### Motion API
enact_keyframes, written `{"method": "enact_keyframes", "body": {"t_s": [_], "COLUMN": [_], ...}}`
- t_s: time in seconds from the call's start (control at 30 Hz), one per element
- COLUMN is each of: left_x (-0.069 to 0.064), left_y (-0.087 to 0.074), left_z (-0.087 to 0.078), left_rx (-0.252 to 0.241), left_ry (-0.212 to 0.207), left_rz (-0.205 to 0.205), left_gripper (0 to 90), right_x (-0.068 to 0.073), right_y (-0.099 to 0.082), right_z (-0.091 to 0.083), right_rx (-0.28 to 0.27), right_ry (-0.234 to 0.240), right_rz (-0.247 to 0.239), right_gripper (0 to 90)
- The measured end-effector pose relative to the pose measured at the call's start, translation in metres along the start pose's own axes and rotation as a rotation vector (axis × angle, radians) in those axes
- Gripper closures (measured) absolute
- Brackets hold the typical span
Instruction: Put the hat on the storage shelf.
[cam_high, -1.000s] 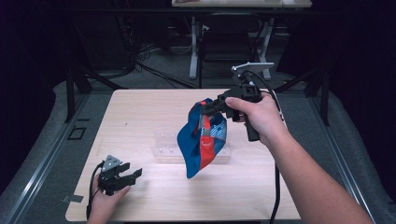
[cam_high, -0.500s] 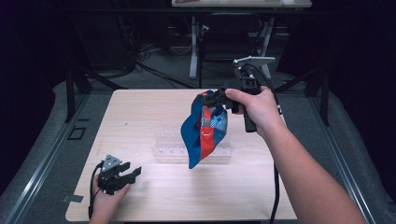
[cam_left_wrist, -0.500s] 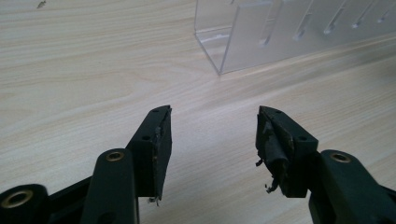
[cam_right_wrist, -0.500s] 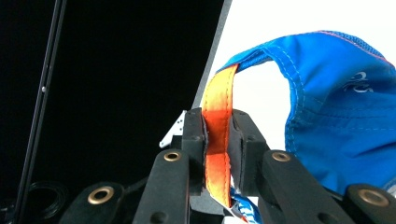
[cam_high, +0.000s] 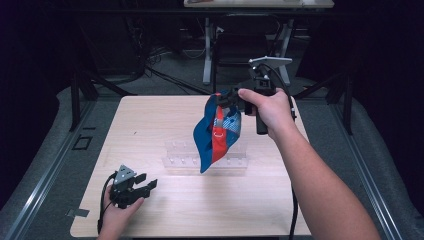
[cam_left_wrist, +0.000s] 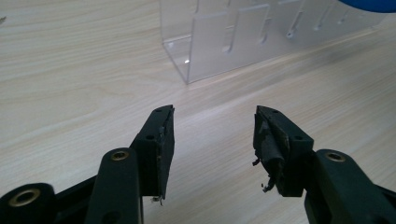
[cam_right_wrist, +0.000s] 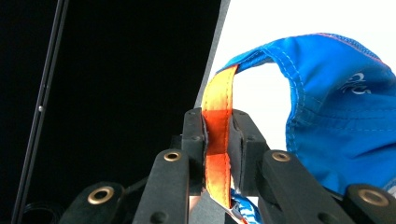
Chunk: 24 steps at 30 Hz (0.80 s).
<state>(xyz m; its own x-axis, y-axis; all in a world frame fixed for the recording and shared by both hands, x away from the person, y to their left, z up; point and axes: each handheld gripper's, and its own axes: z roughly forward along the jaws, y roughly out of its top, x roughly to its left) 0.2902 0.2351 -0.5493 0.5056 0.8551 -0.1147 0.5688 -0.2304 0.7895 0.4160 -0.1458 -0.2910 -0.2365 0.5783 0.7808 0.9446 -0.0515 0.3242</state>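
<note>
Your right gripper (cam_right_wrist: 217, 140) is clamped on the cap's orange strap (cam_right_wrist: 218, 140) — the cap (cam_high: 216, 131) hangs above the clear rack (cam_high: 205, 161). Lower it slowly onto the rack; your left gripper (cam_left_wrist: 212, 135), empty, jaws just narrowing, rests left of the rack.

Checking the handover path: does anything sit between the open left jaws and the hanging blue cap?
The clear plastic rack stands on the table between the left gripper and the cap, which the right gripper holds by its orange strap.
</note>
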Motion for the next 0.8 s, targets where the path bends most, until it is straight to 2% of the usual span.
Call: {"method": "enact_keyframes", "body": {"t_s": [0.03,0.1,0.27,0.37,0.47,0.8], "left_x": [-0.002,-0.005,-0.013,-0.017,-0.021,-0.046], "left_y": [0.001,0.004,0.010,0.015,0.021,0.039], "left_z": [0.001,0.000,0.001,0.003,0.004,0.015], "left_rx": [-0.009,0.003,-0.019,-0.028,-0.035,-0.063], "left_ry": [-0.004,-0.016,-0.030,-0.034,-0.046,-0.075], "left_rz": [0.004,0.023,0.050,0.066,0.081,0.129], "left_gripper": [50.2,50.9,51.6,51.6,51.4,49.7], "right_x": [0.000,0.000,-0.001,-0.004,-0.006,-0.009], "right_y": [0.002,0.004,0.006,0.008,0.008,0.008], "right_z": [0.000,0.000,-0.002,-0.003,-0.005,-0.012], "right_rx": [-0.008,-0.015,-0.029,-0.044,-0.046,-0.051], "right_ry": [-0.003,-0.004,-0.010,-0.036,-0.041,-0.056], "right_rz": [0.002,0.003,0.006,0.009,0.005,0.006], "right_gripper": [77.7,77.7,77.6,77.6,77.6,77.6]}}
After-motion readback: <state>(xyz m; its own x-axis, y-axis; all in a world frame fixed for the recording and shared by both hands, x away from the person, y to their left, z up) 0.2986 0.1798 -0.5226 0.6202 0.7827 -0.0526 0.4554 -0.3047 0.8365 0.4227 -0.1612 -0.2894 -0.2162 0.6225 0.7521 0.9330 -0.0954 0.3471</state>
